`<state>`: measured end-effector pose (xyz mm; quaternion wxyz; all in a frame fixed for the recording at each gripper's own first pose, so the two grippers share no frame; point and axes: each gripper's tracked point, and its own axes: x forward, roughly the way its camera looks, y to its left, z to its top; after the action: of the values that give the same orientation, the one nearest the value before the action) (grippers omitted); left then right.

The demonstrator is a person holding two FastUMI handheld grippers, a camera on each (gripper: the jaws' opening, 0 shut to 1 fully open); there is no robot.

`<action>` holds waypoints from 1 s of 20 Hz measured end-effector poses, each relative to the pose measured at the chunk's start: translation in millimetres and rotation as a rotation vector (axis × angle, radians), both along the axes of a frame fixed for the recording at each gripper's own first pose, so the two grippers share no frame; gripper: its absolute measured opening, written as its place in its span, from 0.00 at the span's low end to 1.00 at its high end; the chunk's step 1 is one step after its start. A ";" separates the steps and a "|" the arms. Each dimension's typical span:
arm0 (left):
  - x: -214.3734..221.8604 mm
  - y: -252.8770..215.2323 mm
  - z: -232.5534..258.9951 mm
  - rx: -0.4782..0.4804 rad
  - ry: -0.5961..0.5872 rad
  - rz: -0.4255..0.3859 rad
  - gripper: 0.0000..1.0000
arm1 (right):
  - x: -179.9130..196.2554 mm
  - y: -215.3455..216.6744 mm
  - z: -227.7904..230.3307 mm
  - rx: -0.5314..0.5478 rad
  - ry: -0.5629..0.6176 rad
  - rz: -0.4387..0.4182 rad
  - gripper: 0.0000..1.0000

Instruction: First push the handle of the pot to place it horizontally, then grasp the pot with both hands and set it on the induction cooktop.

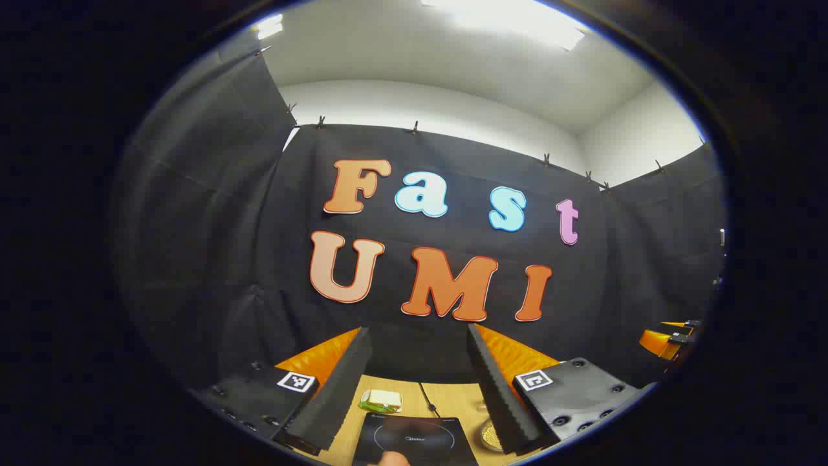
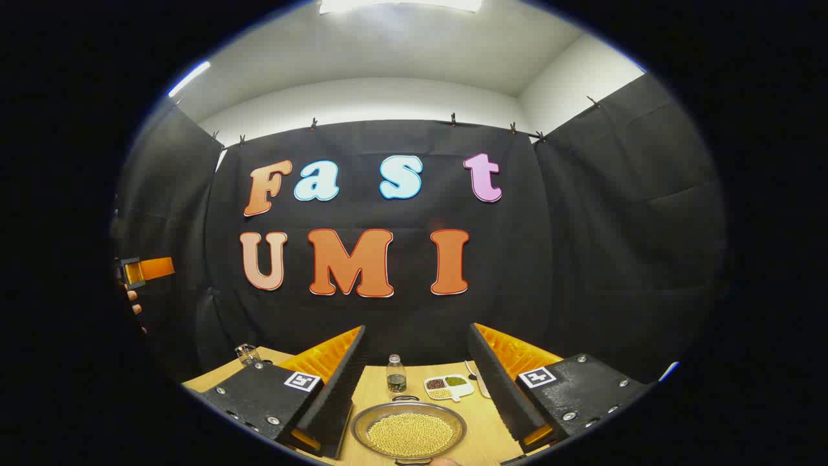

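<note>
Left gripper view: left gripper (image 1: 419, 395) is held level above the wooden table (image 1: 446, 396), its two black ribbed fingers (image 1: 336, 398) spread wide apart with nothing between them. Between the fingers, at 6 o'clock, lies the black induction cooktop (image 1: 414, 440), flat on the table, with a thin black cord (image 1: 427, 398) running from its far edge toward the wall. A small green-and-white object (image 1: 380, 401) sits just beyond the cooktop at about 11 o'clock from it; what it is cannot be told. A sliver of the pot (image 1: 490, 435), filled with yellow grains, shows at the cooktop's 3 o'clock, mostly hidden behind the gripper's finger on that side. Far off at 3 o'clock, an orange-and-black gripper body (image 1: 669, 338) appears near the edge.

Right gripper view: right gripper (image 2: 417, 388) likewise has its fingers (image 2: 333, 401) spread wide, empty. The pot (image 2: 409, 432) sits on the table (image 2: 375, 388) at 6 o'clock between the fingers, a shallow metal pan full of yellow beans, touched by neither finger. Small handles show at its far rim and near rim. Beyond it, at 12 o'clock, stands a small clear bottle (image 2: 395, 375); at 1 o'clock a white divided dish (image 2: 447, 387) holds dark, green and yellow grains. A glass jar (image 2: 246, 353) stands at 10 o'clock near the table's edge. The other gripper (image 2: 145, 270), with a hand (image 2: 132, 301) on it, appears at 9 o'clock.
</note>
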<state>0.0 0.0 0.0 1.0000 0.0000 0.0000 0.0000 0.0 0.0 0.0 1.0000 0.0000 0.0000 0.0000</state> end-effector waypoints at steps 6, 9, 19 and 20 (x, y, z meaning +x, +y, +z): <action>-5.8 -4.4 7.0 0.023 -0.018 0.002 0.98 | 1.7 -1.3 -1.1 -0.004 0.009 0.007 0.95; -7.2 -6.4 12.8 0.038 -0.029 0.003 0.97 | 0.7 4.2 -2.3 0.002 0.011 0.021 0.96; -11.3 -20.1 7.6 0.016 -0.006 -0.050 0.97 | -1.3 3.4 -1.2 -0.019 0.000 0.022 0.95; -11.0 -19.8 7.6 0.014 -0.005 -0.050 0.97 | -0.9 5.1 -1.1 -0.020 0.001 0.028 0.95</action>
<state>-11.0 -19.8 7.6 0.9997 0.0070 -0.0027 -0.0250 -0.9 5.1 -1.1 0.9999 -0.0100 0.0006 0.0141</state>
